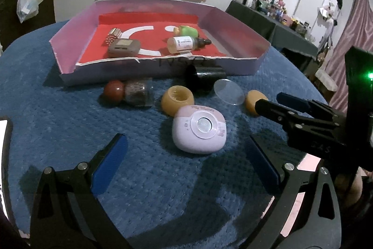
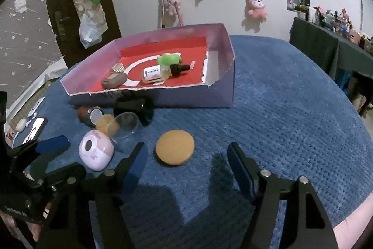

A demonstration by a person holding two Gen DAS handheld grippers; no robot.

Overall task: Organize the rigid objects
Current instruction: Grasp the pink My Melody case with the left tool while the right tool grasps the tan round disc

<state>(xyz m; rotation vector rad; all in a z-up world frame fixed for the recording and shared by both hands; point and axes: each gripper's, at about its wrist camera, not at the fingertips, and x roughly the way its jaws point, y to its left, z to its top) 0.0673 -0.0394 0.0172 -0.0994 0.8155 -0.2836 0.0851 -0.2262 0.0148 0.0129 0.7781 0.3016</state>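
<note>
A lilac box (image 1: 160, 76) (image 2: 223, 76) with a red floor holds a dropper bottle (image 1: 184, 44) (image 2: 160, 72), a green toy (image 1: 187, 30), a brown case (image 1: 124, 47) and a studded piece (image 1: 114, 35). On the blue cloth lie a pink round device (image 1: 199, 132) (image 2: 96, 149), a tan lid (image 1: 253, 100) (image 2: 174, 150), a tan cup (image 1: 177, 99), a clear disc (image 1: 229, 91), a black cylinder (image 1: 205, 77) and a red-capped jar (image 1: 130, 92). My left gripper (image 1: 186, 160) is open just before the pink device. My right gripper (image 2: 186, 165) is open just before the tan lid.
A phone (image 2: 36, 128) and earbuds lie at the cloth's left edge. A dark table (image 1: 268, 22) with small items stands at the right. Plush toys (image 2: 256, 6) hang on the wall behind.
</note>
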